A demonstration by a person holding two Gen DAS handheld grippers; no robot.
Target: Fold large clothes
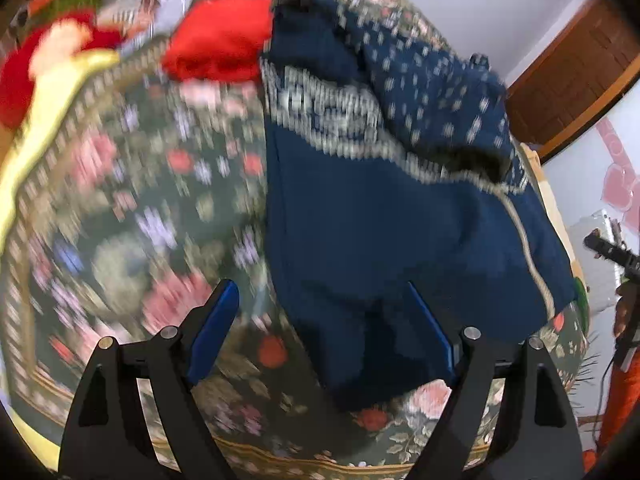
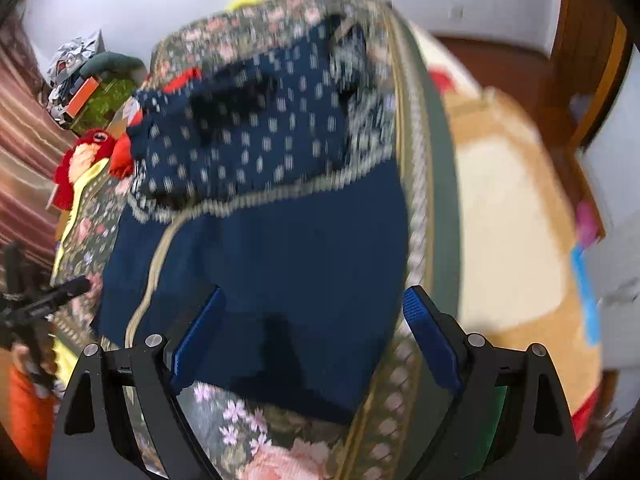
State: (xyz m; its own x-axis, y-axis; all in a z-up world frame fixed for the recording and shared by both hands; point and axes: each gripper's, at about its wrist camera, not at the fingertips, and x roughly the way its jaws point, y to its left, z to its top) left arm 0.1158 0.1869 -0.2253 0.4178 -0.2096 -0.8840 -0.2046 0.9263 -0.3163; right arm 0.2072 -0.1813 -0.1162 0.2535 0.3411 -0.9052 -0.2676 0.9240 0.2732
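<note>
A large navy blue garment (image 1: 392,216) with a white-dotted upper part and a patterned band lies partly folded on a green floral bedspread (image 1: 132,184). It also shows in the right wrist view (image 2: 280,236). My left gripper (image 1: 324,328) is open and empty above the garment's near left corner. My right gripper (image 2: 316,332) is open and empty above the garment's near edge, by the bedspread's right border. Both views are motion-blurred.
A red folded cloth (image 1: 220,40) lies beyond the garment. A red plush toy (image 2: 88,152) and clutter sit at the far left. A beige rug (image 2: 508,232) covers the floor to the right of the bed. A wooden door (image 1: 576,68) stands at the right.
</note>
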